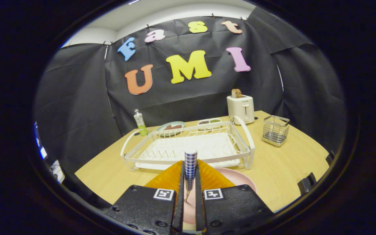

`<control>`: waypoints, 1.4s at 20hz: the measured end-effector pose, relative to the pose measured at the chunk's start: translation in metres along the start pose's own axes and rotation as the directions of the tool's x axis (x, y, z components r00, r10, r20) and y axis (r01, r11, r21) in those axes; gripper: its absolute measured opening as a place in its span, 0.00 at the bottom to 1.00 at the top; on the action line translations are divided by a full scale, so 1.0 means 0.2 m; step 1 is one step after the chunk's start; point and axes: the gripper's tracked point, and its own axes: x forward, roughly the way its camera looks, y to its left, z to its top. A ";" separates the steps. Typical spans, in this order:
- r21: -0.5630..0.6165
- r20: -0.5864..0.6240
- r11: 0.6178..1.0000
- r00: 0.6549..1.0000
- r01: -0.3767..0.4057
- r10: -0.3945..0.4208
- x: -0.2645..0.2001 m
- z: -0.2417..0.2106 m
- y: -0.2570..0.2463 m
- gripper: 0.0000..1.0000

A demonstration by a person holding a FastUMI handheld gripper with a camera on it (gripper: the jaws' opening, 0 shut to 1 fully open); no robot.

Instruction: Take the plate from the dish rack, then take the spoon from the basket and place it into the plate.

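The gripper (190, 186) is closed on the spoon (190, 166) (checked handle up), held over the pink plate (240, 179). Beyond the plate on the wooden table (289, 163) the dish rack (188, 147) is seen, then the basket (275, 130) and toaster (241, 109).

Gripper (190, 182): fingers clamped on spoon (190, 163), handle upright, over pink plate (240, 179).
Obstacles: dish rack (188, 145) at 12 o'clock just beyond the fingers; wire basket (275, 130) at 2 o'clock; toaster (241, 108) at 1 o'clock; bottle (139, 122) at 11 o'clock.
Free room: bare table (109, 173) at 9–10 o'clock; bare strip at 3 o'clock beside the plate.
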 end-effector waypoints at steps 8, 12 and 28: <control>-0.066 0.165 0.996 0.985 0.068 -0.057 -0.11 0.19 -0.14 1.00; -0.078 0.222 0.990 0.970 0.116 -0.096 -0.22 0.31 -0.19 1.00; -0.064 0.305 0.985 0.943 0.161 -0.134 -1.03 0.61 -0.15 1.00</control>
